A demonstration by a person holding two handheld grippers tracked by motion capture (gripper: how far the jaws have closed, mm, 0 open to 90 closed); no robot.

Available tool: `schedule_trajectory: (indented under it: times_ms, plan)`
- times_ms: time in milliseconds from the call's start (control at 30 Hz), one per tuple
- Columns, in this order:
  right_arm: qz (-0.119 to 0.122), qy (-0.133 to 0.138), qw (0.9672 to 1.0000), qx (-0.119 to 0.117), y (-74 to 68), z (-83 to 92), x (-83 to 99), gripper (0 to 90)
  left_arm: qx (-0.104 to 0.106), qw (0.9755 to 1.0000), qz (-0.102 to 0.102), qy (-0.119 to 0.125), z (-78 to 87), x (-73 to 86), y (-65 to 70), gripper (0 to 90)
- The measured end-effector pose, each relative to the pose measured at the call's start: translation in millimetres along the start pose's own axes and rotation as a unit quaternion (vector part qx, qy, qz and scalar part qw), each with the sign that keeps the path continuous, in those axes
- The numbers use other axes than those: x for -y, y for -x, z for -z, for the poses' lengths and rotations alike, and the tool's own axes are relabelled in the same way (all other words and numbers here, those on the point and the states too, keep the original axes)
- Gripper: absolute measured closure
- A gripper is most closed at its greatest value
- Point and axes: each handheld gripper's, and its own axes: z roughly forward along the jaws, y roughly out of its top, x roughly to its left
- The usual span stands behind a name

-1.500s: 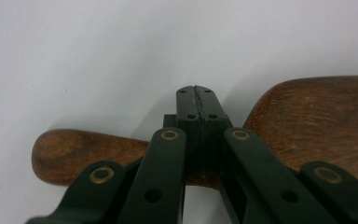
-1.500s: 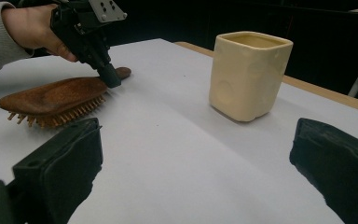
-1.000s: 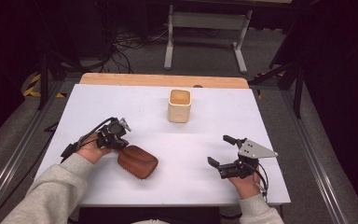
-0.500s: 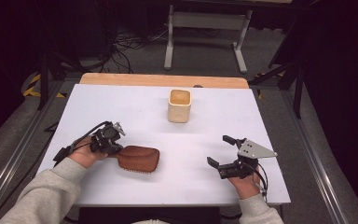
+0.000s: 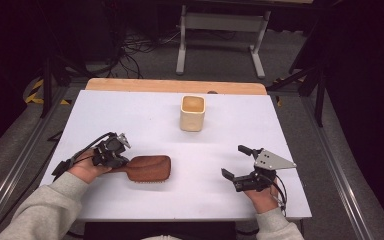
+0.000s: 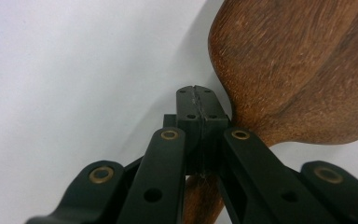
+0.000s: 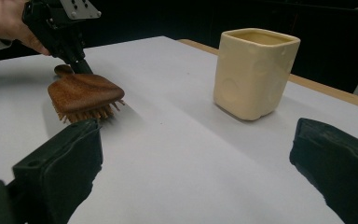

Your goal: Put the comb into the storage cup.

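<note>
A brown wooden hairbrush (image 5: 150,169) lies bristles down on the white table (image 5: 130,115), handle toward the person's left. My left gripper (image 5: 122,161) is shut on that handle. In the left gripper view the jaws (image 6: 198,105) meet tip to tip, the handle runs beneath them and the brush head (image 6: 298,70) spreads out to the right. My right gripper (image 5: 234,161) rests near the front right of the table, open with nothing between its fingers. In the right gripper view its pads (image 7: 58,172) frame the brush (image 7: 84,93) and the left gripper (image 7: 77,58) beyond.
A cream square cup (image 5: 192,114) stands upright at the back middle of the table, also close ahead on the right in the right gripper view (image 7: 256,70). A wooden strip (image 5: 175,86) runs along the far edge. Metal stand legs (image 5: 220,45) and cables lie on the floor behind.
My left gripper has shifted left and toward the front, and the brush has swung with it from a diagonal lie to level across the table. The right gripper has stayed put.
</note>
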Motion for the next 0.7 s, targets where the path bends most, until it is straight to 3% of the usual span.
schedule_trajectory:
  times_ms: [167,300,433,533,600,700]
  plan:
    - [0.0,0.001,1.0,0.0,0.3,0.4,0.0,2.7,-0.005,0.9999,0.006,0.012,6.0,0.5,-3.1,85.5]
    - [0.0,0.001,1.0,-0.002,0.2,0.4,0.1,2.7,-0.004,0.9994,0.013,0.032,15.8,3.0,-7.2,76.3]
    - [-0.001,0.002,1.0,-0.002,0.2,0.3,0.1,2.7,0.013,0.9984,-0.002,0.056,26.6,5.8,-7.5,57.8]
    - [-0.001,0.001,1.0,-0.002,-0.1,0.0,0.2,2.7,0.032,0.9971,-0.014,0.068,31.5,7.4,-6.2,37.5]
    - [-0.001,0.001,1.0,-0.003,-0.1,-0.1,0.2,2.7,0.031,0.9971,-0.024,0.066,33.4,8.4,-3.6,21.8]
    - [-0.001,0.001,1.0,-0.003,-0.2,-0.2,0.3,2.7,0.05,0.9965,-0.03,0.06,33.3,9.0,-1.9,6.8]
